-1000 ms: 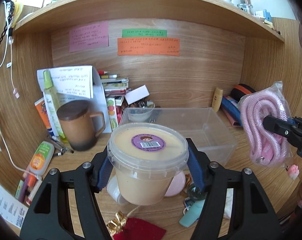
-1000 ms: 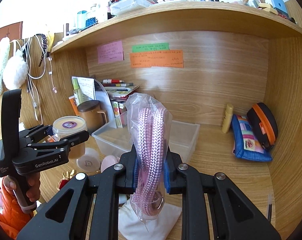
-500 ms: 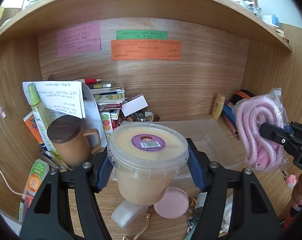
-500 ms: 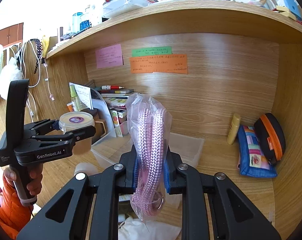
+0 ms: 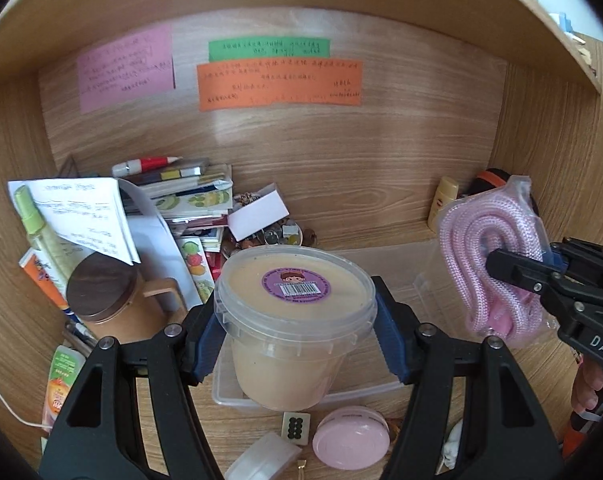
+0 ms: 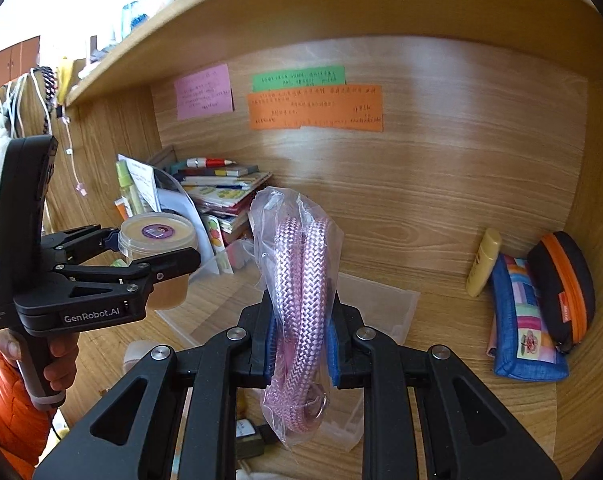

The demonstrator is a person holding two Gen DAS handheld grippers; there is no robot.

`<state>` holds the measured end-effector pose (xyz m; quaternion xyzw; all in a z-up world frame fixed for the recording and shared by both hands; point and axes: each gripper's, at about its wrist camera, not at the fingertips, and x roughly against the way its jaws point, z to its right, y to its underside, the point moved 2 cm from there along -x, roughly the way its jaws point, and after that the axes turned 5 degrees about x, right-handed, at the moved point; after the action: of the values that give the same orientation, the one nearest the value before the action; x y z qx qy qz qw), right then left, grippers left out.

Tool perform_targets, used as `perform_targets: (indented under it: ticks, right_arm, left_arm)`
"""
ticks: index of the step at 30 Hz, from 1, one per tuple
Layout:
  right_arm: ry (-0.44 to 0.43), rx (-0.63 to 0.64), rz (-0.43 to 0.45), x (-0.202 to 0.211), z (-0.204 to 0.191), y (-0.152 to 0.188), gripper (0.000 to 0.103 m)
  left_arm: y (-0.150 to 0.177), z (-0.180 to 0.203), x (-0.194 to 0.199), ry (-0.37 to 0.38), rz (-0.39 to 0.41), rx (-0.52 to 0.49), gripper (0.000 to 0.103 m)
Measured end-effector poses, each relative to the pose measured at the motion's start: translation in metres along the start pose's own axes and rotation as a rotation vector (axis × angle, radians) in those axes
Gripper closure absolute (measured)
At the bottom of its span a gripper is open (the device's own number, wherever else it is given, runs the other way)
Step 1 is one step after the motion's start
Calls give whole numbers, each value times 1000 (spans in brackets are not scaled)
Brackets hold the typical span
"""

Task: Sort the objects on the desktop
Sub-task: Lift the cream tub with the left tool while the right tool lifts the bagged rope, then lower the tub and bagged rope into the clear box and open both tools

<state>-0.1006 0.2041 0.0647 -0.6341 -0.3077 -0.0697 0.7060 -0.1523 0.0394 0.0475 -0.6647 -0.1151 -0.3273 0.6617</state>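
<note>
While left tongs clamp the tub, right tongs pinch bagged rope.

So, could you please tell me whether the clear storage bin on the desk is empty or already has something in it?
Empty as far as shown: the clear storage bin shows only wood grain through its floor; its near part is hidden.

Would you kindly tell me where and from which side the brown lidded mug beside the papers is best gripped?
Probably the brown mug is best gripped across its round body, below the dark lid, coming from the front. It stands upright; its handle juts toward the beige tub, and papers crowd it behind, so the front is freest.
</note>
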Motion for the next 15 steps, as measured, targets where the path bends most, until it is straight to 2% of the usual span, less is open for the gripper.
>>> perform_targets:
  ticks: [15]
  right_arm:
    - [-11,21,-171,-68,10,14,85]
  left_arm:
    - [5,-10,-66,-9,-167,-3,37]
